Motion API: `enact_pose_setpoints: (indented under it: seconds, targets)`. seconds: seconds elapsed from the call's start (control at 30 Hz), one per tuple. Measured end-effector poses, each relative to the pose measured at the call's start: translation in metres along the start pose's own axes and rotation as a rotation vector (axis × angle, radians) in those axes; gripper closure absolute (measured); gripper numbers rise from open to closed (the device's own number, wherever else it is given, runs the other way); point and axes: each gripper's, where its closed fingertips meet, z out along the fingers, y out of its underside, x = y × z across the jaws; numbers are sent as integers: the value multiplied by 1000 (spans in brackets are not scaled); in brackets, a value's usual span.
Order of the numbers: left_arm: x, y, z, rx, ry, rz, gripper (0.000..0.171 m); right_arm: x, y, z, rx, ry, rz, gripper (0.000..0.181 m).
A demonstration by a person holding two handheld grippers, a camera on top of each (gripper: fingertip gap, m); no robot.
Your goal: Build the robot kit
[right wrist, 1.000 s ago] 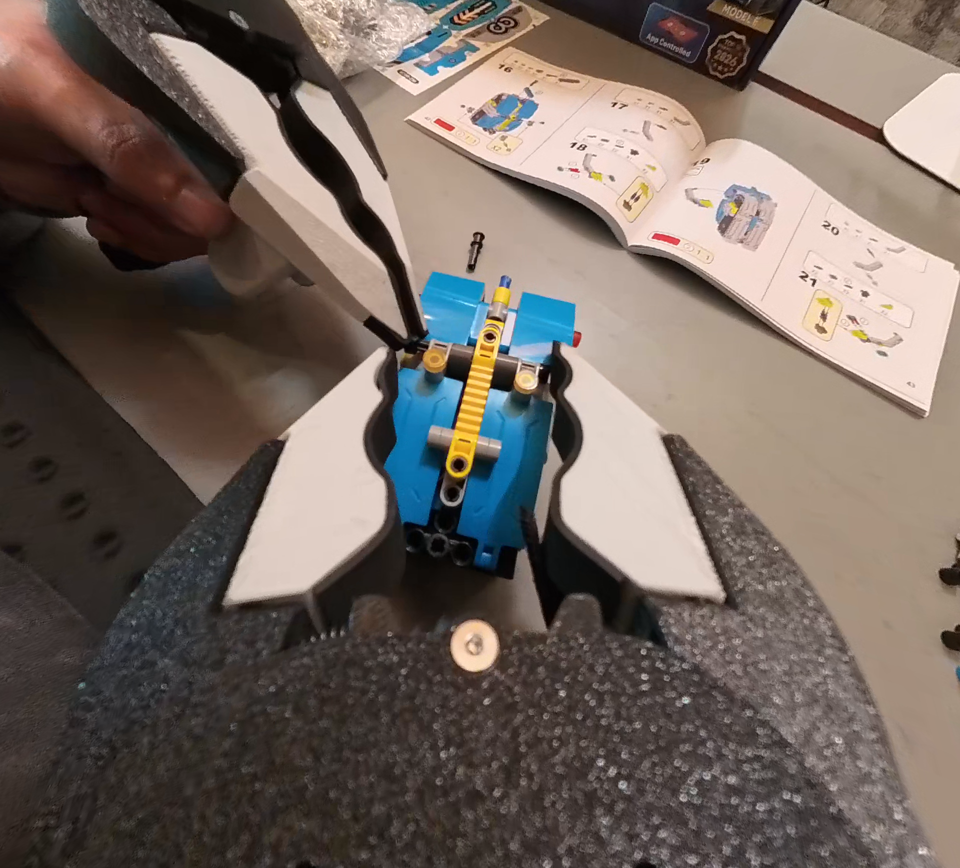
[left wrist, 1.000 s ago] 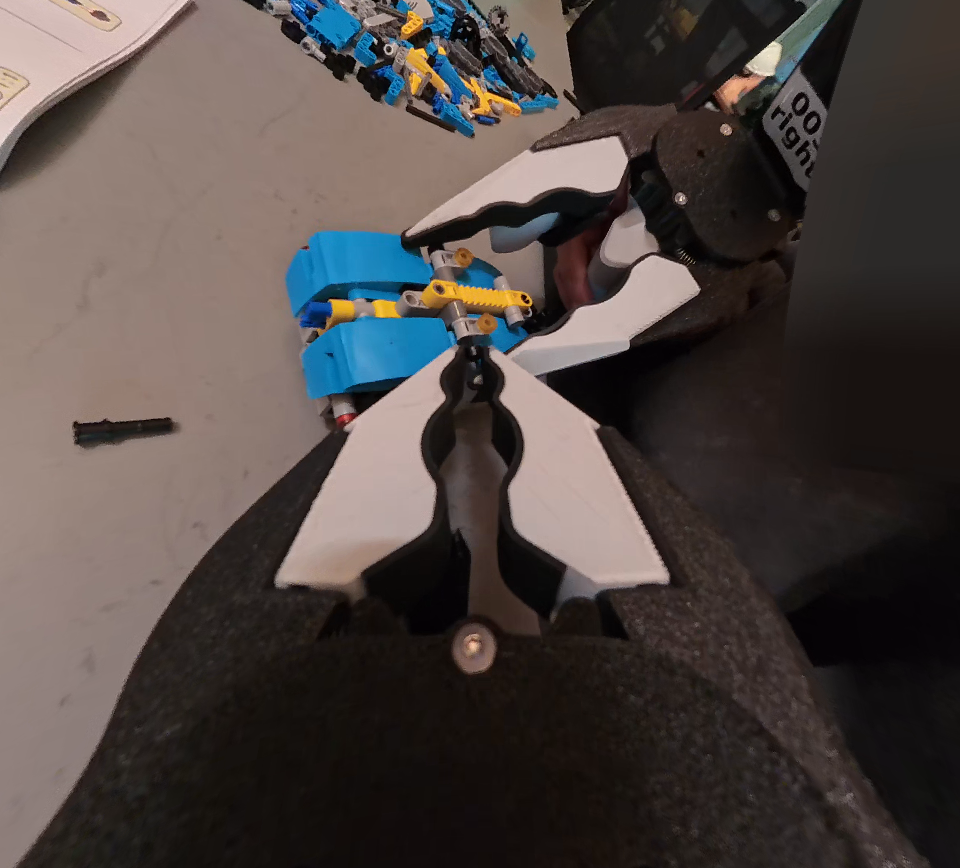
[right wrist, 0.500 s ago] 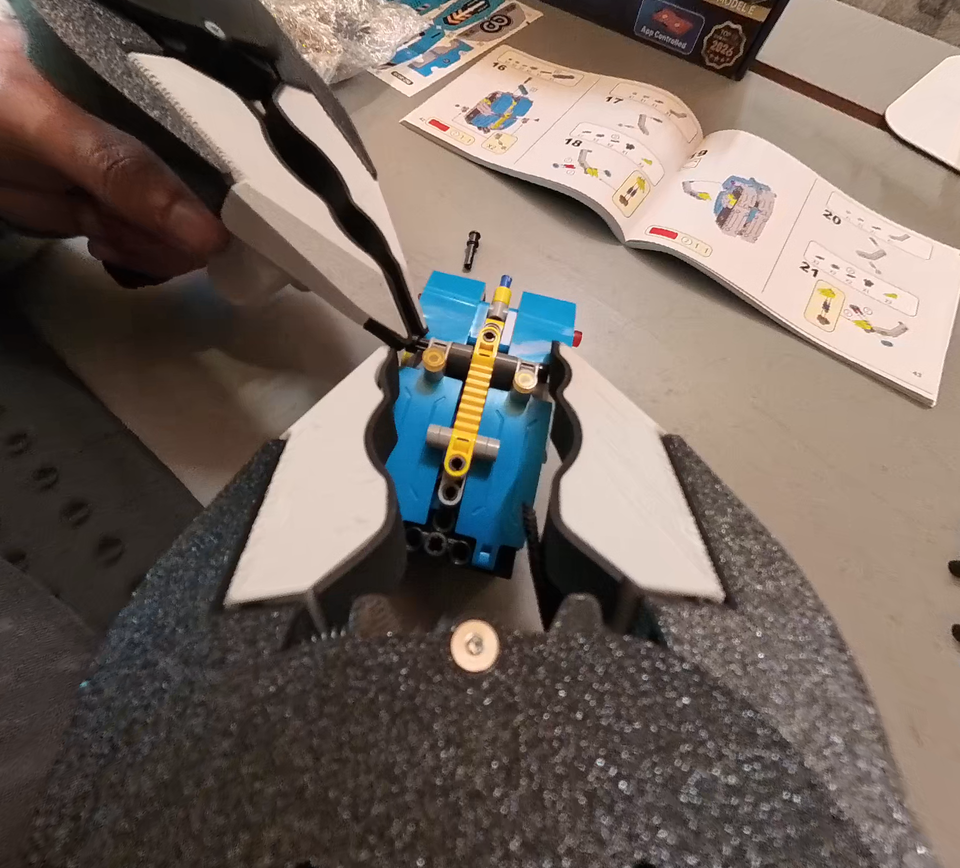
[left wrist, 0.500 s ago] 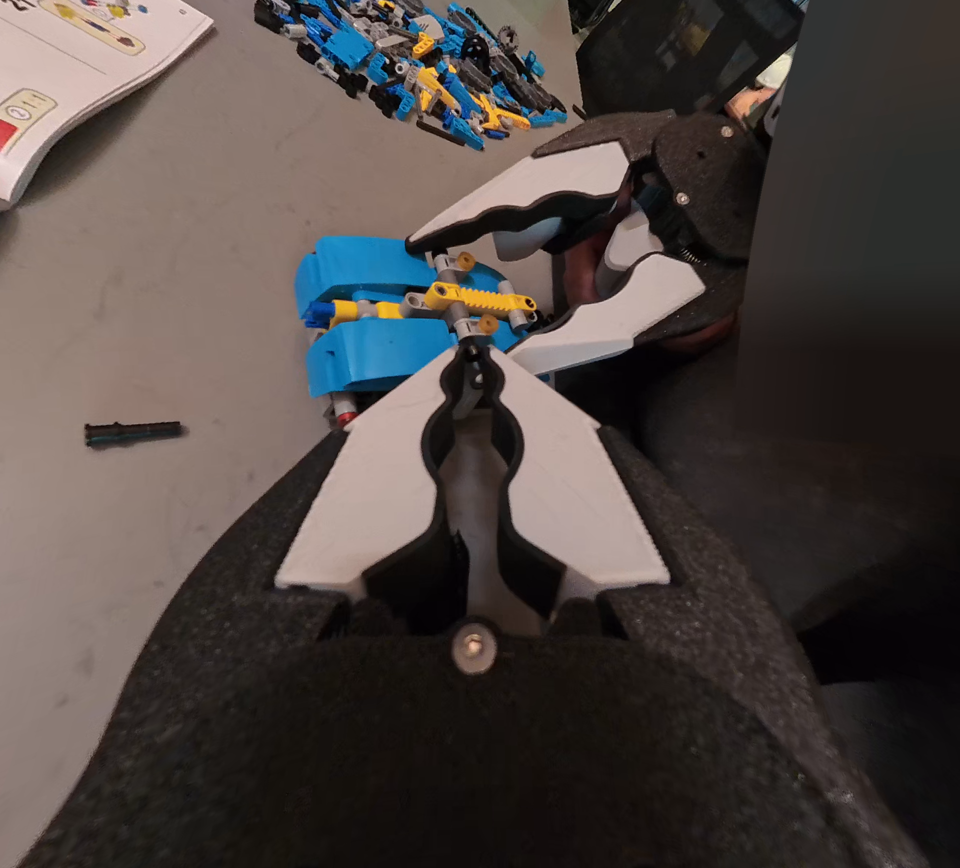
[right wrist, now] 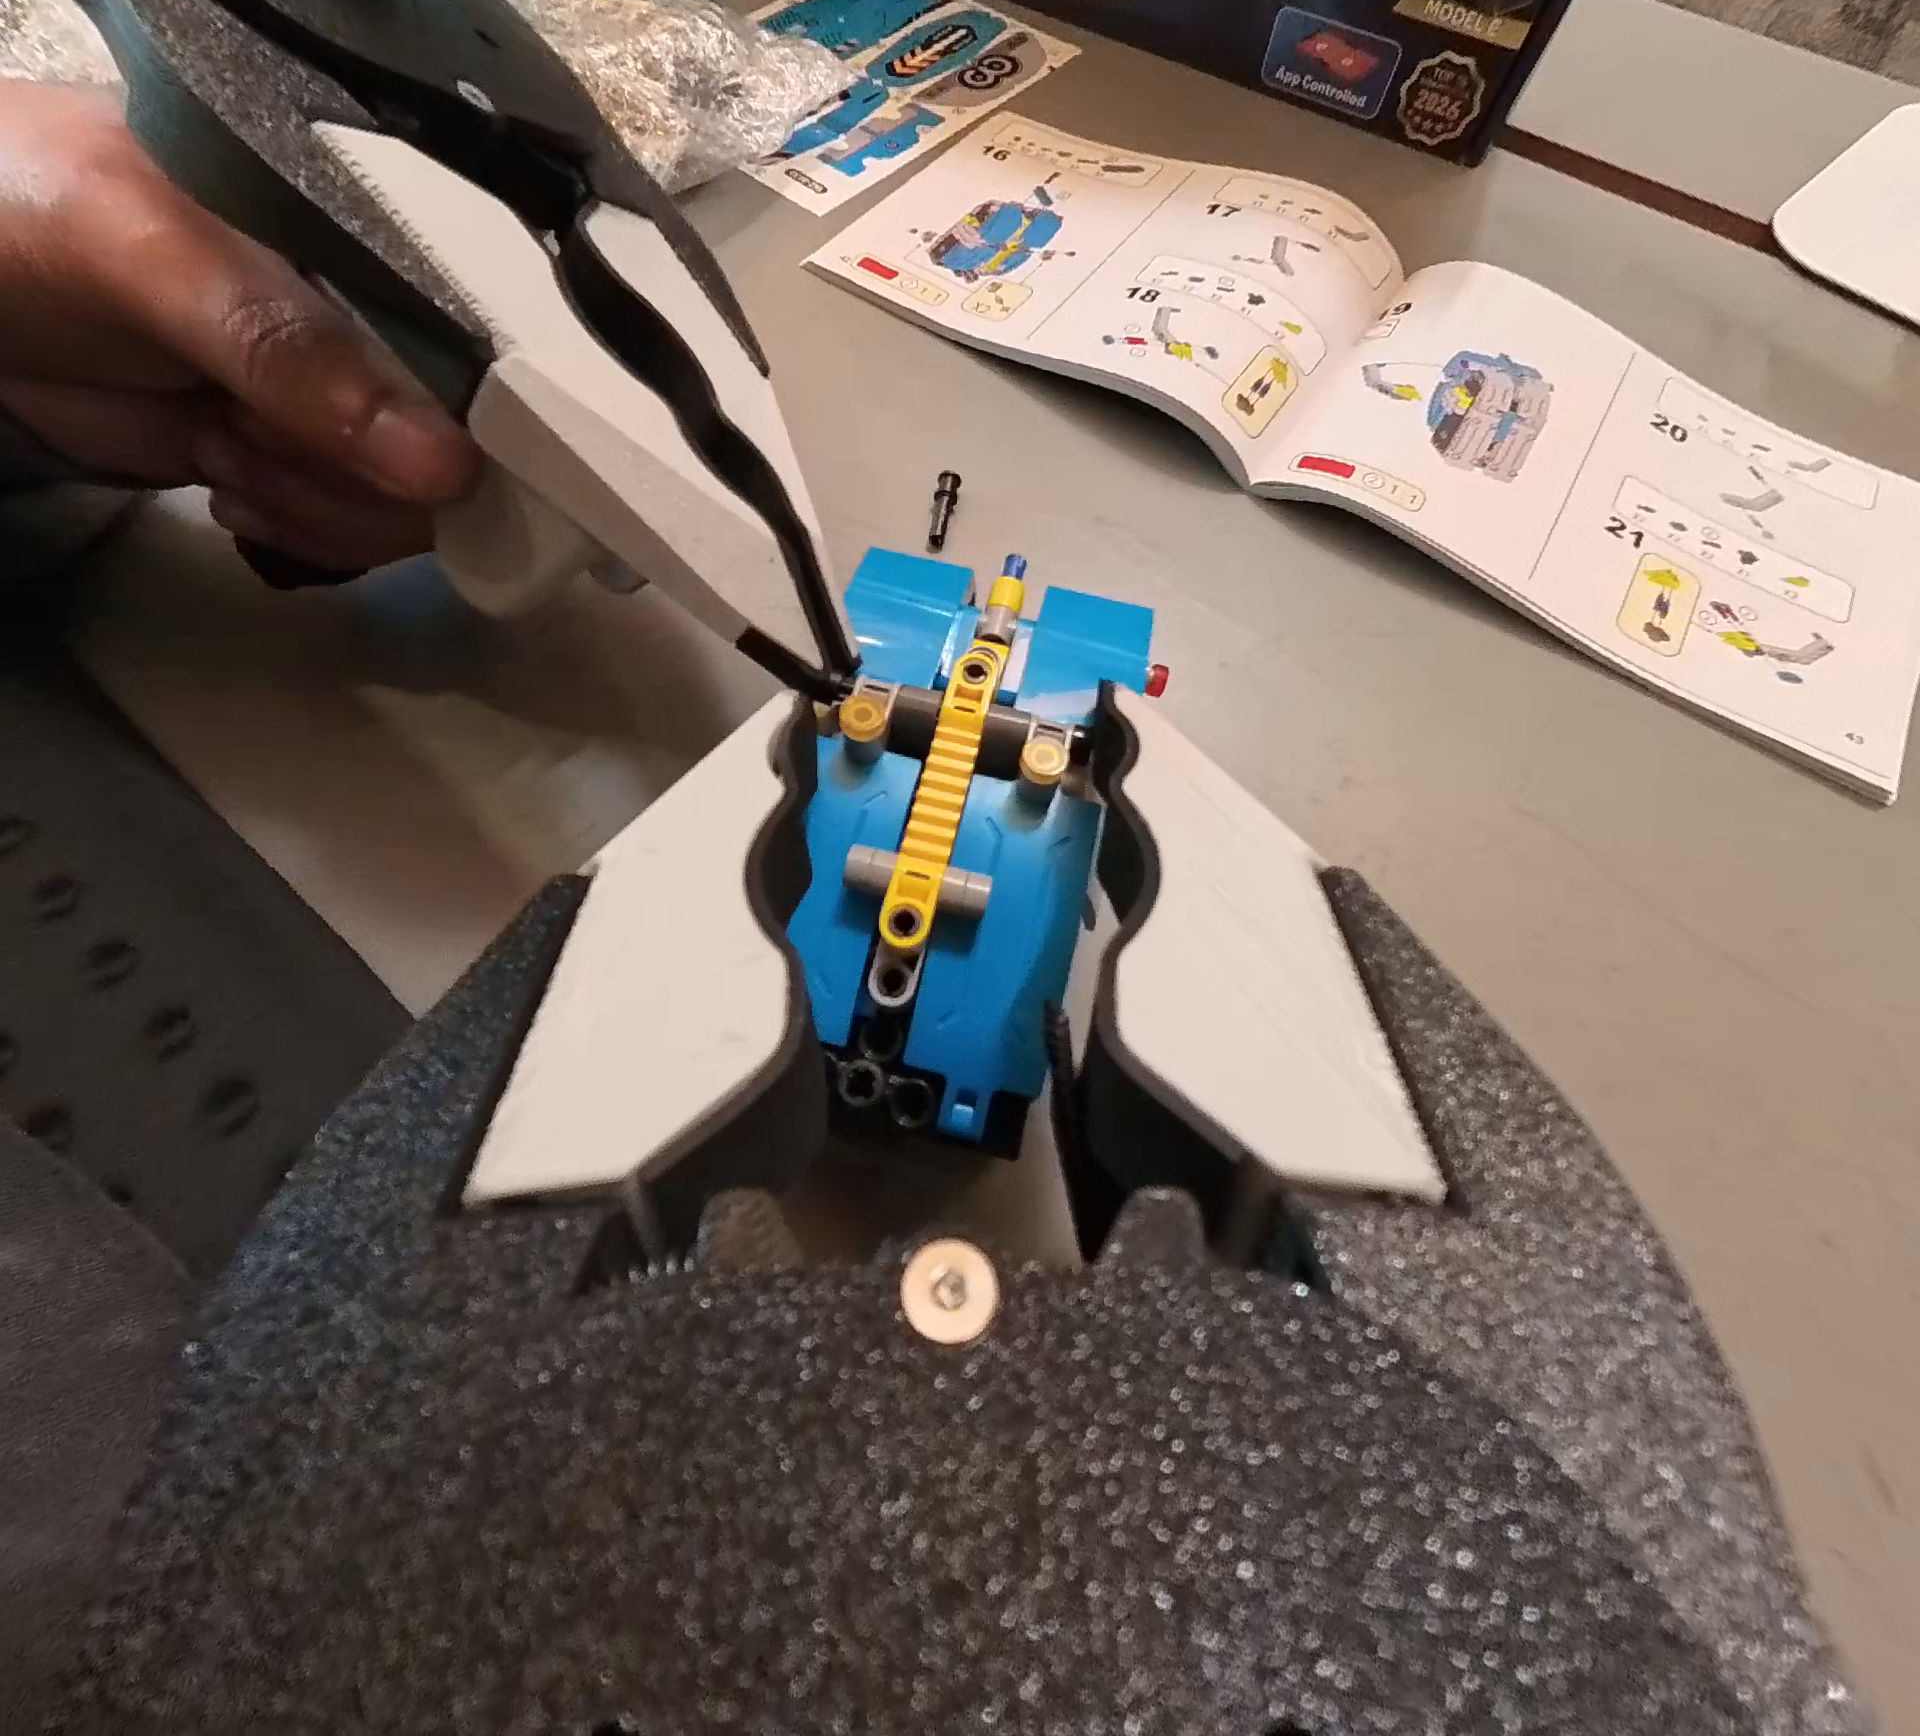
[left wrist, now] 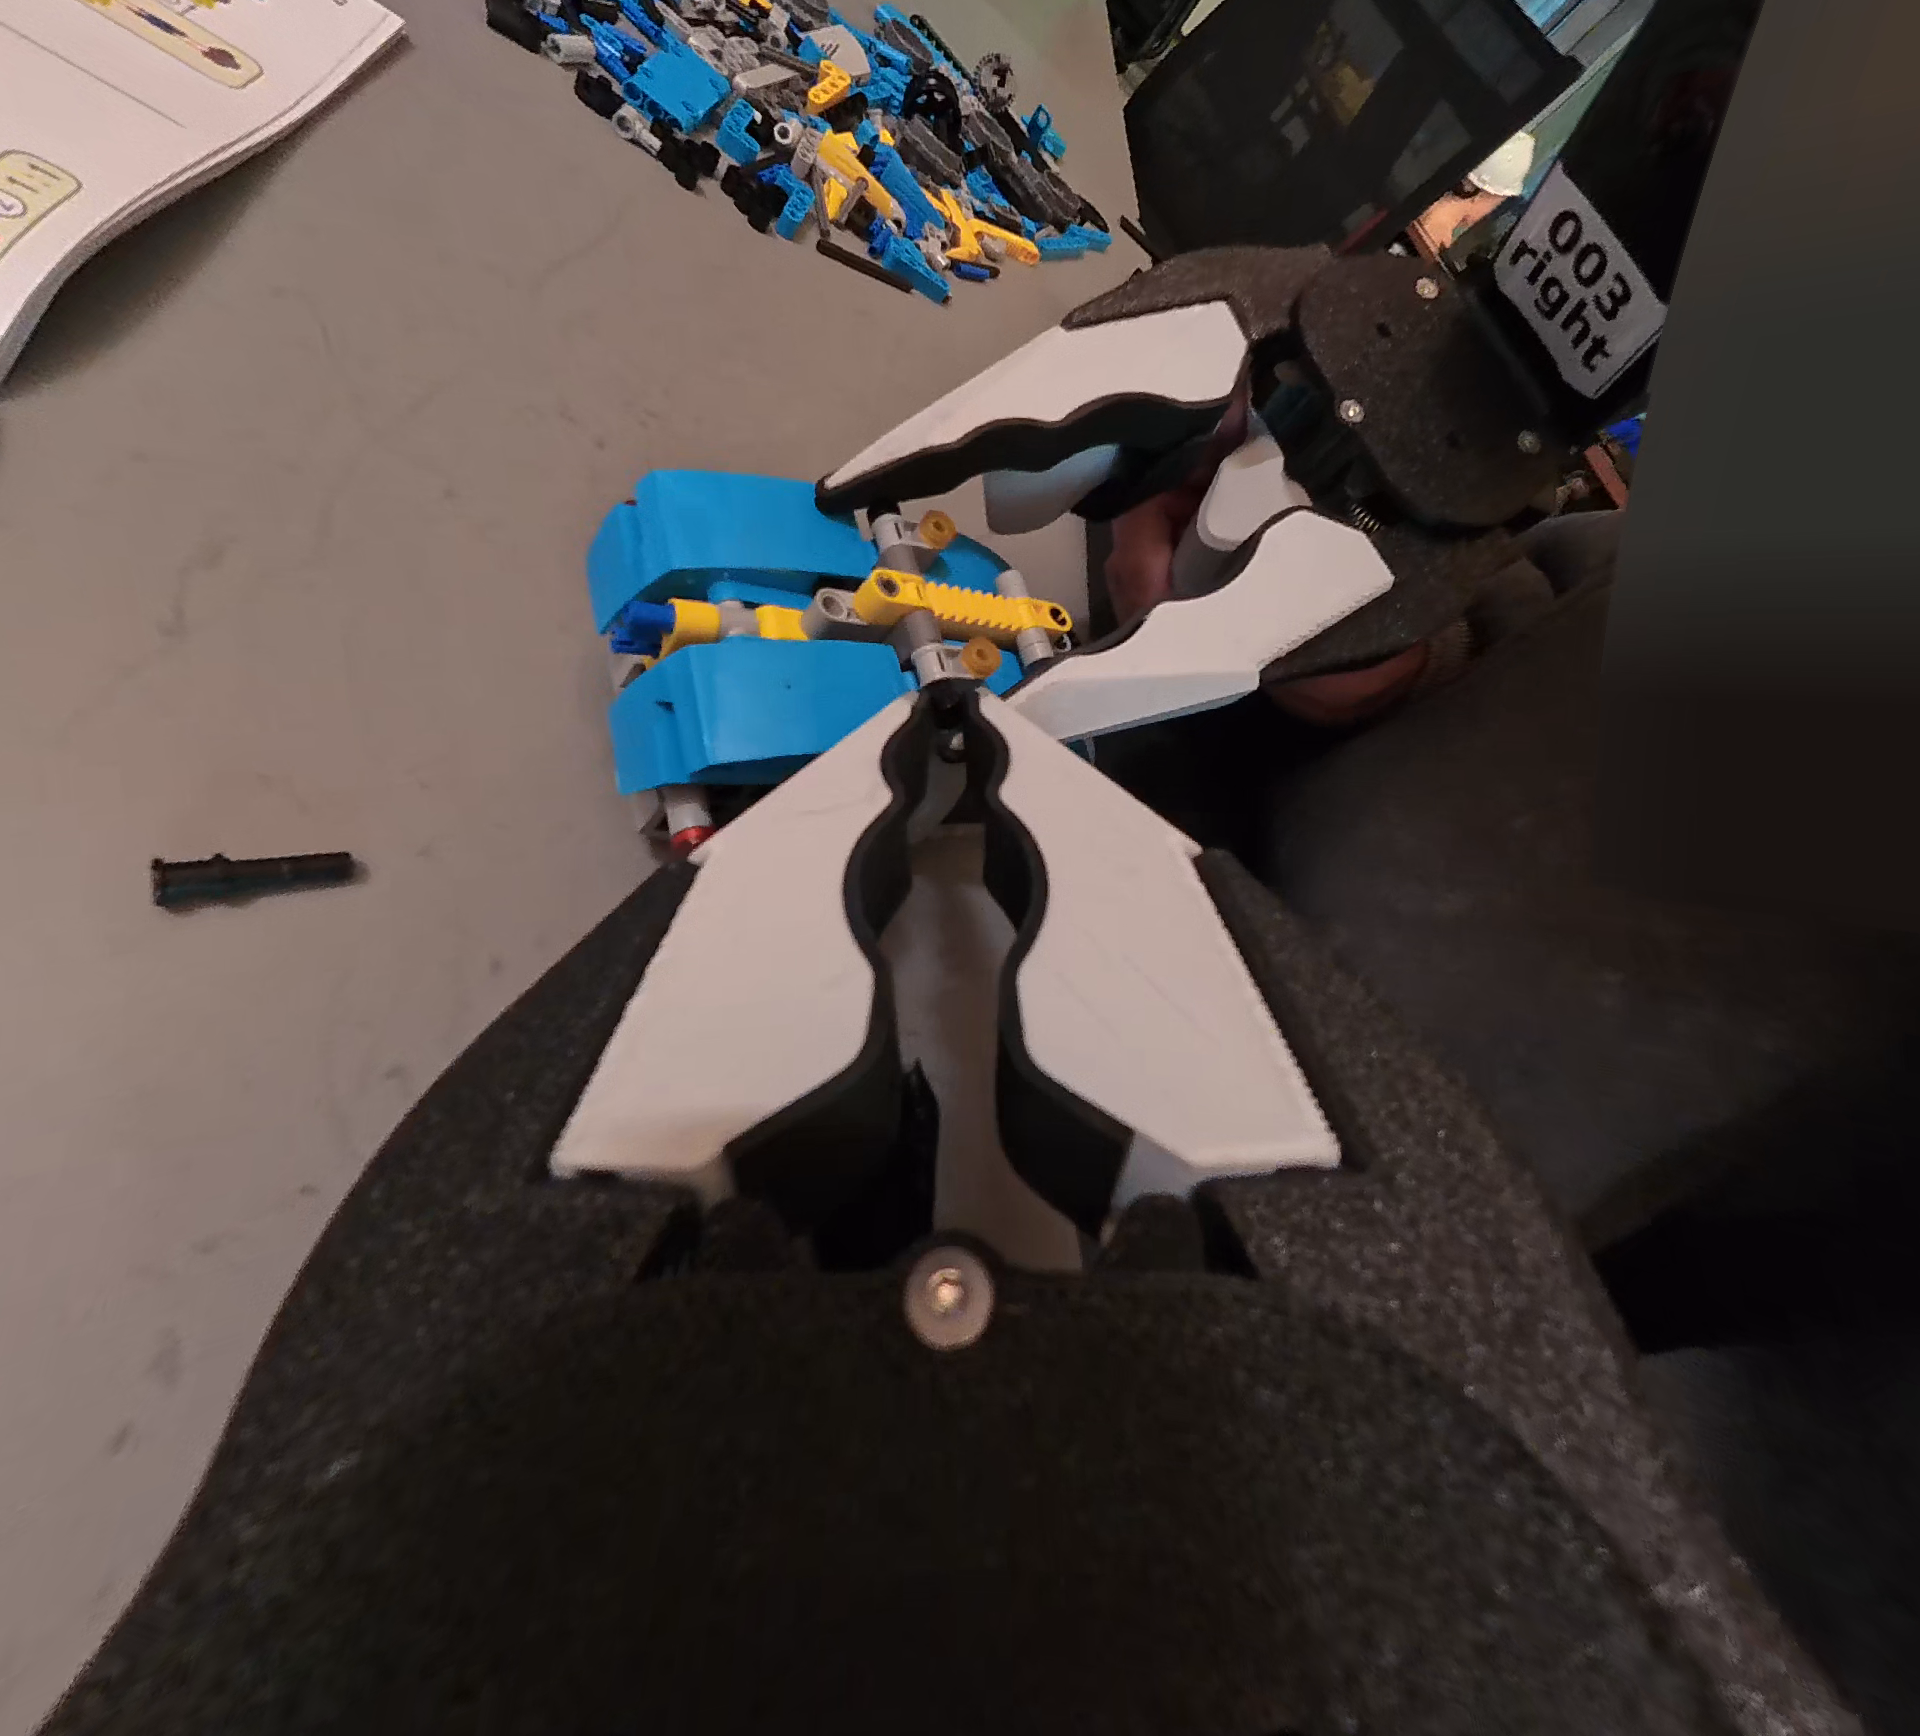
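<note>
Nearby, the right claw [right wrist: 940,756] clamps the blue brick model [right wrist: 935,907] on the counter [right wrist: 1403,907]; the left claw [left wrist: 948,718], closed, pinches a dark pin, mostly hidden, at its side. Beyond the model lie a booklet [right wrist: 1351,398] and black peg [right wrist: 943,510].

Left gripper [left wrist: 948,718] pinches small black pin, apparently, against blue model [left wrist: 748,699]; right gripper [left wrist: 935,595] clamps model.
</note>
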Motion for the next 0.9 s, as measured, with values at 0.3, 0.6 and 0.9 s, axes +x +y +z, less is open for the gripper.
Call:
enact_pose_setpoints:
  seconds: [0.3,0.6,0.9]
  targets:
    - [-15,-1,-18,-62,-62,275,155,1,0,0,6,-14,7,128]
    - [-11,-7,-11,-60,-13,428,151,1,0,0,-10,-86,-46,128]
    - [-9,1,-1,-104,-31,536,150,0,0,0,-5,-86,-45,128]
